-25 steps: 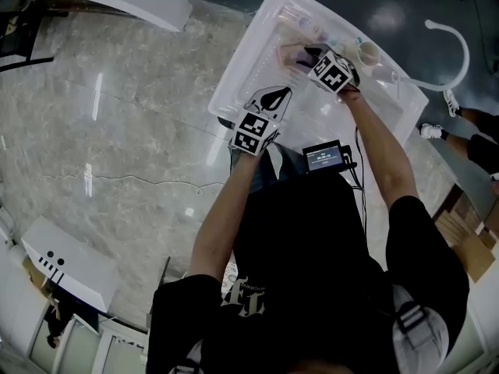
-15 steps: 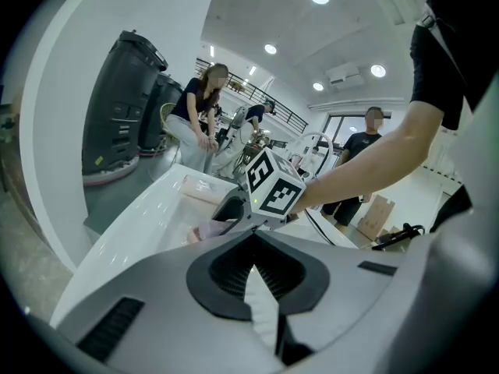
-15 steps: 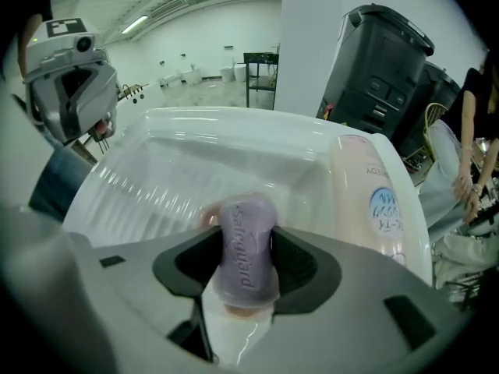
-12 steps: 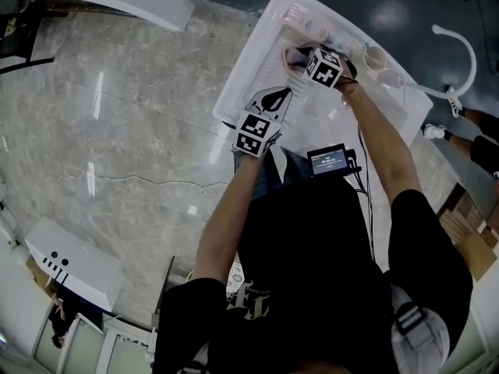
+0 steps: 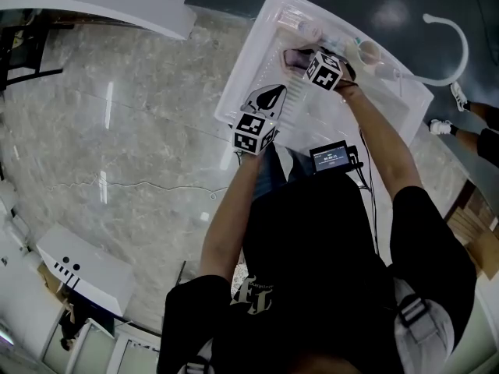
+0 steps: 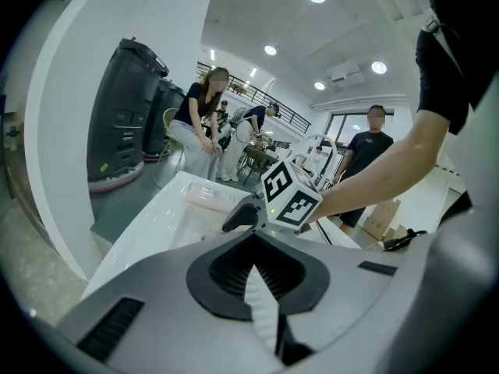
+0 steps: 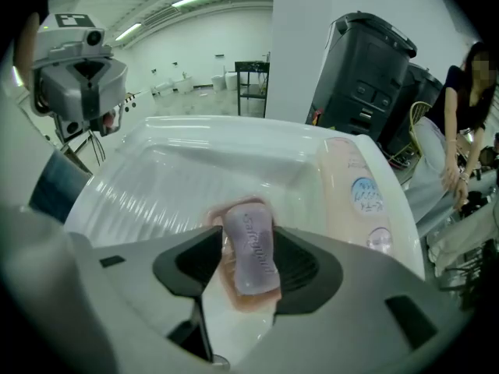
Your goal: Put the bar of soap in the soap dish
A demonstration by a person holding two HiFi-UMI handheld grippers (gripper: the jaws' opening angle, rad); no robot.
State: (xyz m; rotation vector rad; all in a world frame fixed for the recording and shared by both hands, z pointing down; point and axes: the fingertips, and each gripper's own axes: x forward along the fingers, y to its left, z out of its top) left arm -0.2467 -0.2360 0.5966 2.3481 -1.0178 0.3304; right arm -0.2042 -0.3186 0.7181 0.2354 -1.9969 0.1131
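Two tools over sink (image 5: 240,72), marble floor (image 5: 140,131): left tool (image 5: 267,98) pressed together, right tool (image 7: 248,262) pinching soap bar (image 7: 250,236).

The bar of soap (image 7: 251,244) is pale lilac; the soap dish (image 7: 248,298) under it is translucent peach-pink. The basin (image 7: 179,178) is glossy white with fine ribs. The right claw (image 7: 249,267) and left claw (image 6: 257,287) are grey with black pads, and the marker cube (image 6: 290,195) is black-and-white squares. The bottle (image 7: 355,193) is pale pink with a blue label. The floor (image 5: 140,131) is grey veined marble.
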